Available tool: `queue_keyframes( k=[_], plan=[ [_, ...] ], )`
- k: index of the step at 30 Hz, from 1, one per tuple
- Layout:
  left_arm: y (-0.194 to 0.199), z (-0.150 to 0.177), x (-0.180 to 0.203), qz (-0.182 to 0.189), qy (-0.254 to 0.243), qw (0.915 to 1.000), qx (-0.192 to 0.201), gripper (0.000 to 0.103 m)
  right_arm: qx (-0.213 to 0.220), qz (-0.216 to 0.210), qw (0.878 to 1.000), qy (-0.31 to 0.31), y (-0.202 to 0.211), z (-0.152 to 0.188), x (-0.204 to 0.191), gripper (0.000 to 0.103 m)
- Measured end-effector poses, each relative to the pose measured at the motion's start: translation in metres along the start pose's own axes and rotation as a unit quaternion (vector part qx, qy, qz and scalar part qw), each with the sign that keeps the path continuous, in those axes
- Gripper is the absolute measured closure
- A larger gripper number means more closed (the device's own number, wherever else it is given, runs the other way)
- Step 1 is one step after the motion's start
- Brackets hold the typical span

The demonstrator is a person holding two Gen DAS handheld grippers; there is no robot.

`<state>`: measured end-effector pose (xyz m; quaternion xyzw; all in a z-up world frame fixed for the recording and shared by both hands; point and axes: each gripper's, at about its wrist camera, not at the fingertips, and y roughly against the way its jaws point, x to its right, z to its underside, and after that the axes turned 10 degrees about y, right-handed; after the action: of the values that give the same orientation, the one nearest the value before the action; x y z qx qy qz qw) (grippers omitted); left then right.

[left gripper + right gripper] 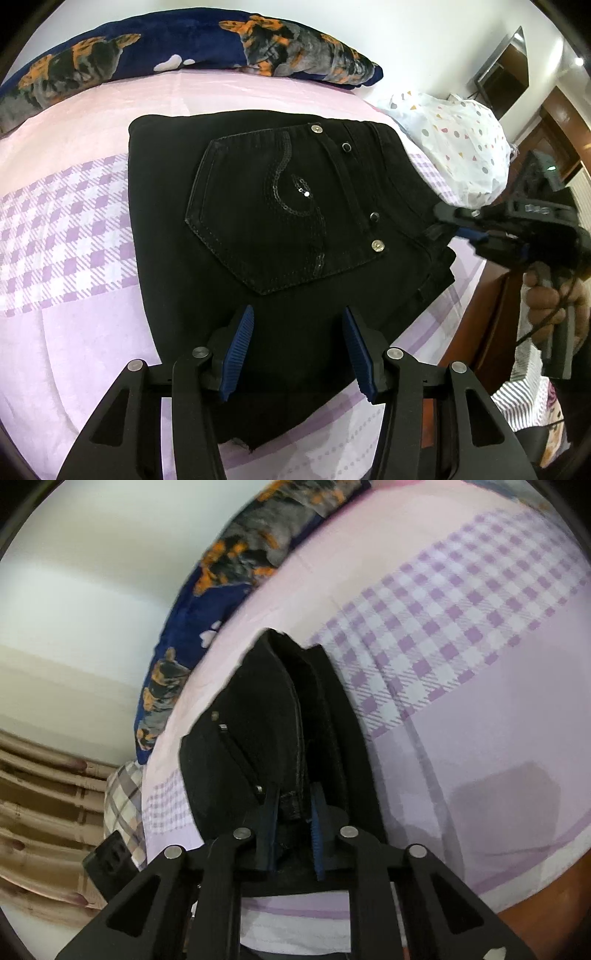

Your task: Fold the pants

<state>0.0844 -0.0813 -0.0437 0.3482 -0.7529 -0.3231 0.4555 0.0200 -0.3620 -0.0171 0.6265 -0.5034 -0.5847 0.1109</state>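
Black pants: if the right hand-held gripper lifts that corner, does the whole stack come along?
Probably not: the black pants are soft denim in loose folded layers, so they would likely droop and unfold. The right hand-held gripper pinches only the waistband edge; the thick stack looks fairly heavy.

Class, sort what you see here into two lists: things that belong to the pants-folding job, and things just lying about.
Job: pants; left gripper, open above them; right gripper, shut on their waistband edge.

Lying about: blanket; dotted bag; bedsheet.
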Motion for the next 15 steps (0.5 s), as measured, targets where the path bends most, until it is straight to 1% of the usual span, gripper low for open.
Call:
queue_keyframes(
  k=[2, 5, 7, 10, 11, 12, 15],
  plan=[
    [0.006, -0.001, 0.0, 0.005, 0.002, 1.0, -0.001, 0.052, 0.02, -0.005, 1.0, 0.018, 0.016, 0.003, -0.013, 0.091],
    [0.016, -0.001, 0.002, 0.013, -0.001, 0.9999, 0.007, 0.052, 0.032, 0.002, 0.999, 0.034, 0.031, 0.006, -0.021, 0.091],
    [0.016, 0.0, 0.001, 0.012, -0.004, 0.9999, 0.0, 0.052, 0.02, 0.034, 0.998, 0.046, 0.027, 0.011, -0.016, 0.091],
    [0.005, 0.008, -0.002, -0.002, -0.006, 0.9996, -0.027, 0.052, -0.003, 0.066, 0.997, 0.042, 0.008, 0.02, 0.001, 0.092],
    [0.004, 0.01, -0.001, -0.007, -0.011, 0.9996, -0.024, 0.052, -0.009, 0.072, 0.996, 0.043, 0.002, 0.023, 0.005, 0.092],
    [0.005, 0.012, 0.0, -0.01, -0.015, 0.9996, -0.022, 0.052, -0.011, 0.075, 0.996, 0.042, -0.003, 0.025, 0.009, 0.091],
    [0.004, 0.012, 0.004, -0.023, -0.026, 0.9991, -0.024, 0.052, -0.01, 0.063, 0.998, 0.029, -0.003, 0.025, 0.016, 0.09]
  ],
)
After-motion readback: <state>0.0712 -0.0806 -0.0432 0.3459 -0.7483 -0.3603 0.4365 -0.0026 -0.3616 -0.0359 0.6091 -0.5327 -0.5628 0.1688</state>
